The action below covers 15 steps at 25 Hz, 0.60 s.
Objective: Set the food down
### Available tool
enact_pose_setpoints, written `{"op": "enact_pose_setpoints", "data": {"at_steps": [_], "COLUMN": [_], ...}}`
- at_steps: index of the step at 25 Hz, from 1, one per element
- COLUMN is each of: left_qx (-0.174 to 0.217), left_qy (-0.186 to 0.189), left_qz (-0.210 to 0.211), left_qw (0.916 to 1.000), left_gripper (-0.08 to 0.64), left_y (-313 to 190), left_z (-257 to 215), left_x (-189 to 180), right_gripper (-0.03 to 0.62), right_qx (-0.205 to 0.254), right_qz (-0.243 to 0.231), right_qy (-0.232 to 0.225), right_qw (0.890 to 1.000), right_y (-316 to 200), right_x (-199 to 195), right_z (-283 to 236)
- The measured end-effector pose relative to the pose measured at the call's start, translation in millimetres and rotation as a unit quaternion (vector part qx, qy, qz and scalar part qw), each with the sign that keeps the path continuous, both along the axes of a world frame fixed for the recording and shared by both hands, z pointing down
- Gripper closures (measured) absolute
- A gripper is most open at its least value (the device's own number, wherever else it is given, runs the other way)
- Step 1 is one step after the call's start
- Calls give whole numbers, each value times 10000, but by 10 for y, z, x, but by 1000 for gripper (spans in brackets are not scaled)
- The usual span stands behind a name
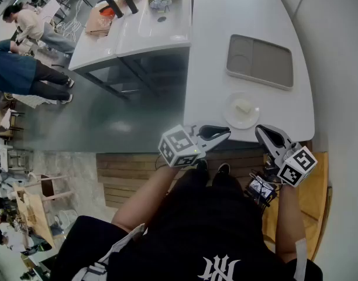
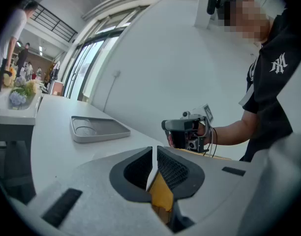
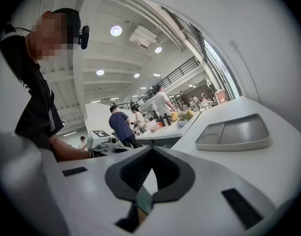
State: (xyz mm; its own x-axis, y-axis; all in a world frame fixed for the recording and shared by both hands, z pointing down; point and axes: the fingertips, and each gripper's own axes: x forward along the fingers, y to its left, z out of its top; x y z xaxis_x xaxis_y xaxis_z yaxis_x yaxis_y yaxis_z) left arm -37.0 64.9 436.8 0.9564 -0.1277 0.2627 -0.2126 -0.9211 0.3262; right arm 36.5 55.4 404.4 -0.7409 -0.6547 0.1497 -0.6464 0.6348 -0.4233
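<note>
Two grippers are hovering at the near edge of the white table [image 1: 214, 69] in the head view. We are holding the left gripper [image 1: 224, 135] and right gripper [image 1: 261, 131] on our side of the grey tray [image 1: 260, 61]. Between them and the tray, the pale food [image 1: 243, 107] is lying on a white plate [image 1: 233, 119].

In the left gripper view, its jaws are meeting on nothing, and the tray is lying ahead to the left.

In the right gripper view, its jaws are likewise pressing together empty, and the tray is lying ahead to the right.
</note>
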Motion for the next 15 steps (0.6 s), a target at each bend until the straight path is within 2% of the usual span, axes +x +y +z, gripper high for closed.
{"op": "enact_pose_setpoints", "data": {"at_steps": [11, 15], "left_qx": [24, 45], "left_qy": [93, 123], "left_qz": [180, 246], "left_qw": [9998, 9996], "left_gripper": [546, 546], "left_y": [-83, -121], "left_z": [-28, -24], "left_x": [-103, -150], "right_gripper": [589, 588], "right_qx": [-3, 17], "right_qz": [183, 341], "right_qy": [126, -24], "right_qw": [9998, 9994], "right_y": [-44, -101], "right_x": [-99, -128], "right_z": [-14, -37]}}
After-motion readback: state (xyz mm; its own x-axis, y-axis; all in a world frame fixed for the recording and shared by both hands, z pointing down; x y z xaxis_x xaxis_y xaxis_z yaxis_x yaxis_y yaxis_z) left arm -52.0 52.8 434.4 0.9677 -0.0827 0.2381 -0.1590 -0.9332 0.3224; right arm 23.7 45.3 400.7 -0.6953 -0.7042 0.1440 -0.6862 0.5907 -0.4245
